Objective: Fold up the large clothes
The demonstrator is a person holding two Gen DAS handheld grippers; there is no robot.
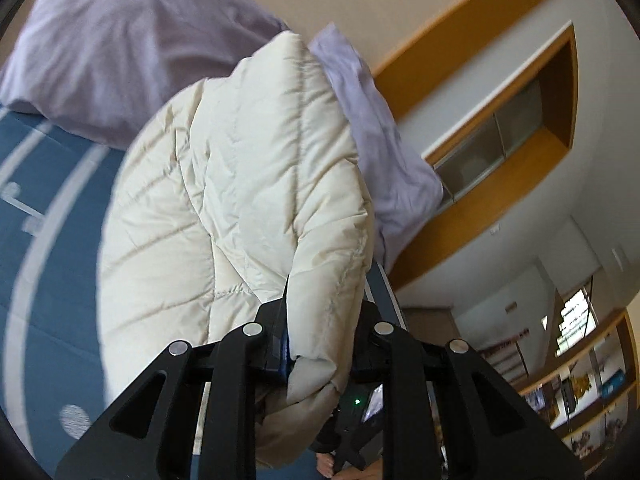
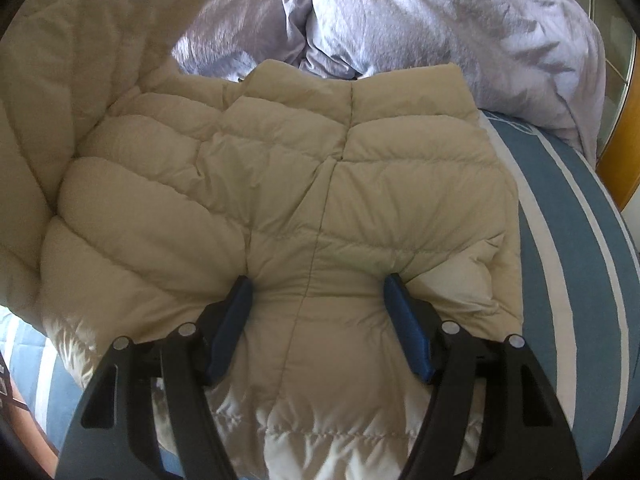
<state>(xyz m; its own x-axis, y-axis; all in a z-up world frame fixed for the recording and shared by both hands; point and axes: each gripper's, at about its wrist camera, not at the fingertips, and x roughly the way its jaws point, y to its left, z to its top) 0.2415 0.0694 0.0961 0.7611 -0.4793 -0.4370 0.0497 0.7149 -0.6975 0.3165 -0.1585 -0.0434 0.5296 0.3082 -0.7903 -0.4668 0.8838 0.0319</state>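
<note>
A cream quilted puffer jacket (image 2: 304,184) lies on a blue bed cover with white stripes (image 2: 568,248). My left gripper (image 1: 324,320) is shut on a fold of the jacket (image 1: 240,184) and holds it raised above the bed. My right gripper (image 2: 316,292) is open, with its blue pads (image 2: 404,320) pressed down into the jacket on either side of a bulge of fabric. A lifted part of the jacket (image 2: 60,80) curves up at the left of the right wrist view.
A crumpled lavender duvet (image 2: 440,20) lies at the head of the bed, also in the left wrist view (image 1: 104,52). A wood-trimmed wall niche (image 1: 512,120) and shelves (image 1: 580,392) stand beyond the bed. The bed's edge (image 2: 616,184) is at the right.
</note>
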